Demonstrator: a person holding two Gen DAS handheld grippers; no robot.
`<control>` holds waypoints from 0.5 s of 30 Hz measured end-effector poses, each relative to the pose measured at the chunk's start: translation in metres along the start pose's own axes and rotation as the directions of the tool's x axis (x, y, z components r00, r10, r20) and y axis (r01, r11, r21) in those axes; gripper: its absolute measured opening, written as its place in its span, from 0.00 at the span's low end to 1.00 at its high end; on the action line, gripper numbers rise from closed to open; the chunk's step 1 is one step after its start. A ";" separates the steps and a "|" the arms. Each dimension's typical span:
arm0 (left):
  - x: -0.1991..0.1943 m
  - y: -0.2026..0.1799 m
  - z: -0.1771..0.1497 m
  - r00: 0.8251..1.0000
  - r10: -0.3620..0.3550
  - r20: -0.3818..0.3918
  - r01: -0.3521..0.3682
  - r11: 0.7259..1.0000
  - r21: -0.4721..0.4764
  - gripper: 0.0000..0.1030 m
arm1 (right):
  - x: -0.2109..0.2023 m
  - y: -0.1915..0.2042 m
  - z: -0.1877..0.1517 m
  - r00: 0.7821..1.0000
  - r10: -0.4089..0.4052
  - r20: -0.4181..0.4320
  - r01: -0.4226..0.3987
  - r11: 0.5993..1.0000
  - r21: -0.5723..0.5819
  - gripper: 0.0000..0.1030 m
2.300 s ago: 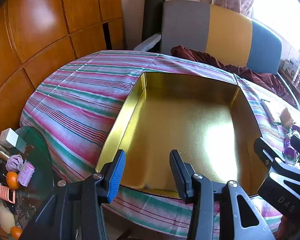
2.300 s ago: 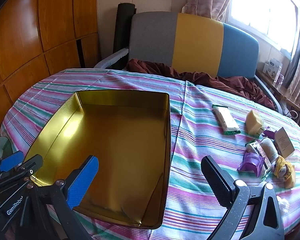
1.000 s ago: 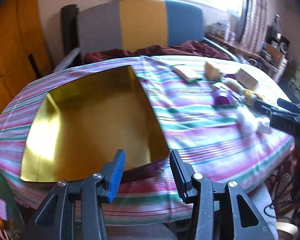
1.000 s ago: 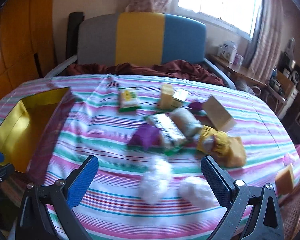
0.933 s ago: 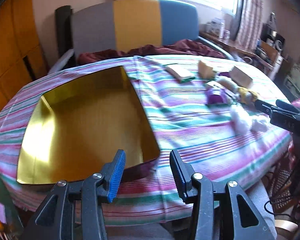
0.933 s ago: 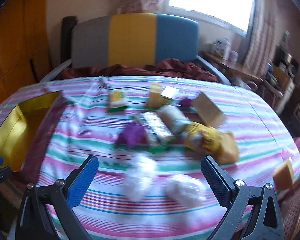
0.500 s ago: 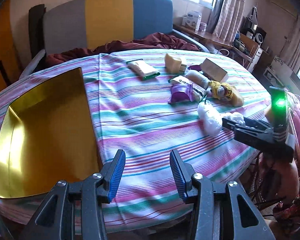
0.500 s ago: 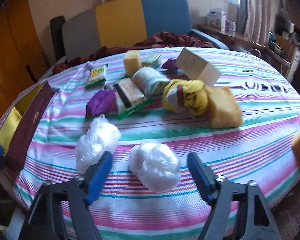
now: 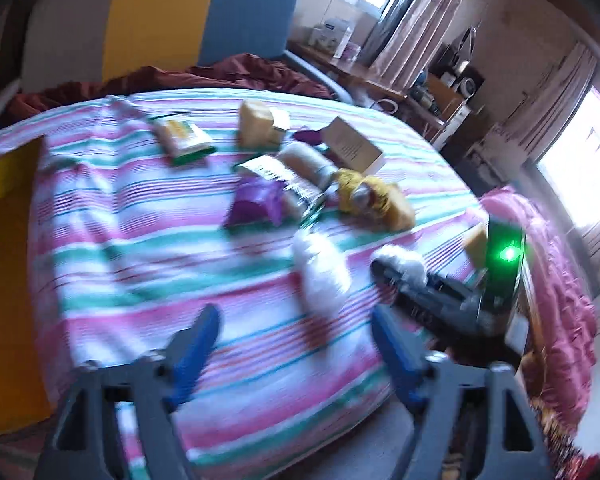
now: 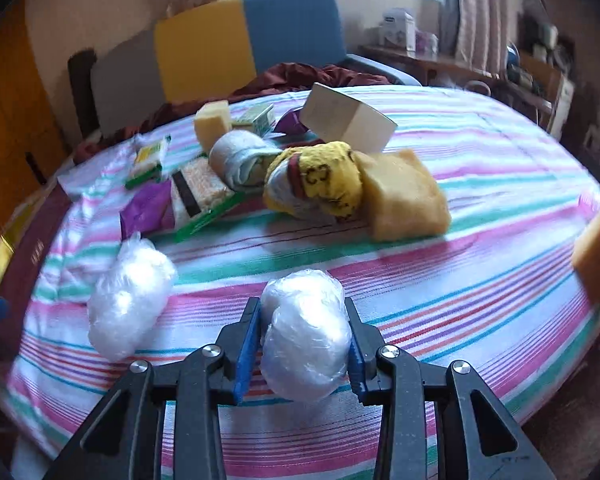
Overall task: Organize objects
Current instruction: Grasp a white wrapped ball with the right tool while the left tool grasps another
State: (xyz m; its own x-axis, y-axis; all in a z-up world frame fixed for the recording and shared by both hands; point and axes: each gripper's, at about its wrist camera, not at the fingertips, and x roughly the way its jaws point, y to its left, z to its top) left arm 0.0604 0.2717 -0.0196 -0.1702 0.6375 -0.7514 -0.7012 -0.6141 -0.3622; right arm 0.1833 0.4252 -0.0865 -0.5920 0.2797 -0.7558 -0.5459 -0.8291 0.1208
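My right gripper is shut on a white plastic-wrapped bundle at the table's near edge; it also shows in the left wrist view. A second white bundle lies to its left, also in the left wrist view. My left gripper is open and empty, just in front of that second bundle. The gold tin sits at the far left. A pile of items lies mid-table: a purple packet, a yellow cloth bundle, a cardboard box.
The striped tablecloth covers the round table. A yellow sponge lies at the right edge, a tan pouch by the yellow bundle. A grey-yellow-blue chair stands behind the table. Shelves and curtains are at the right.
My right gripper has closed on the nearer white bundle. My left gripper has swung right, away from the gold tin, toward the other white bundle, and its jaws have opened wider.
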 end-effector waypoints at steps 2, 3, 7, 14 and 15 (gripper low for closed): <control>0.013 -0.007 0.007 1.000 0.008 0.004 -0.008 1.000 0.002 0.84 | -0.001 -0.002 0.001 1.000 -0.013 0.001 0.013 1.000 0.009 0.37; 0.018 -0.009 0.011 1.000 0.008 0.004 -0.008 1.000 0.004 0.84 | -0.001 -0.002 0.001 1.000 -0.027 0.002 0.027 1.000 0.008 0.37; 0.049 -0.021 0.018 0.999 0.032 -0.011 -0.031 0.999 0.044 0.84 | 0.000 -0.006 0.001 0.999 -0.035 0.005 0.035 0.999 0.019 0.37; 0.083 -0.023 0.014 0.997 0.053 -0.050 -0.048 0.994 0.103 0.45 | 0.002 -0.007 0.000 0.999 -0.046 0.009 0.046 0.999 0.005 0.37; 0.087 -0.019 0.012 0.997 0.039 -0.064 -0.033 0.995 0.091 0.35 | 0.002 -0.006 -0.001 0.999 -0.049 0.008 0.049 0.999 0.000 0.37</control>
State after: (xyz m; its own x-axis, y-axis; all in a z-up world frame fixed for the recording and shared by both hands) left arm 0.0509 0.3443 -0.0714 -0.1524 0.5820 -0.7988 -0.7554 -0.5898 -0.2856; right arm 0.1861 0.4306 -0.0892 -0.5695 0.3236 -0.7556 -0.5743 -0.8144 0.0840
